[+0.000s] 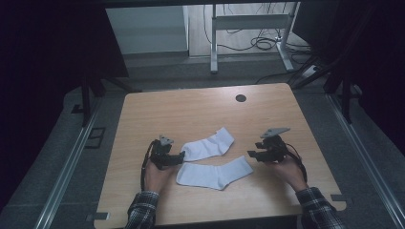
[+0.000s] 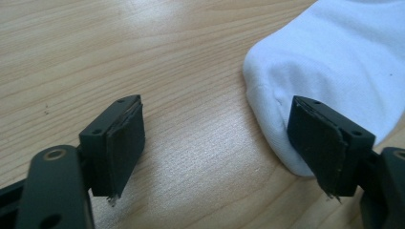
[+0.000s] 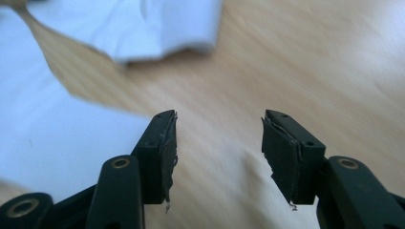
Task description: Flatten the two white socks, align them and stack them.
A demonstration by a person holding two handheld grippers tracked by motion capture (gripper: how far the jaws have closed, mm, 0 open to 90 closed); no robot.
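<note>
While two white cotton ankle socks lie side by side at the middle of the light wooden table (image 1: pixel 143 119), a person in plaid sleeves holds a black two-jaw gripper at each end of the pair. The farther sock (image 1: pixel 209 145) runs slantwise, its long axis rising from the near left toward the far right, with one end just beside the left gripper (image 1: pixel 180 157). The nearer sock (image 1: pixel 214 173) lies closer to level across the table, its right end tipped slightly away from the person and pointing toward the right gripper (image 1: pixel 250 154); the two socks sit close together, nearly touching at the left.

From above, both socks can be taken in whole, along with the round dark hole (image 1: pixel 240 98) near the table's far edge and the metal desk frame (image 1: pixel 248 21) on the floor beyond.

The left gripper view brings out what the overhead camera cannot: the jaws of the left gripper (image 2: pixel 219 138) stand wide apart over bare wood, with the rounded, seamed end of a sock (image 2: pixel 334 62) lying just behind one pad, which is not pressing on it. The right gripper view, blurred, shows the right gripper (image 3: pixel 219 148) with its jaws parted and nothing between them, the nearer sock (image 3: pixel 43 138) spreading beside one jaw and the straight-cut end of the farther sock (image 3: pixel 143 28) ahead.
</note>
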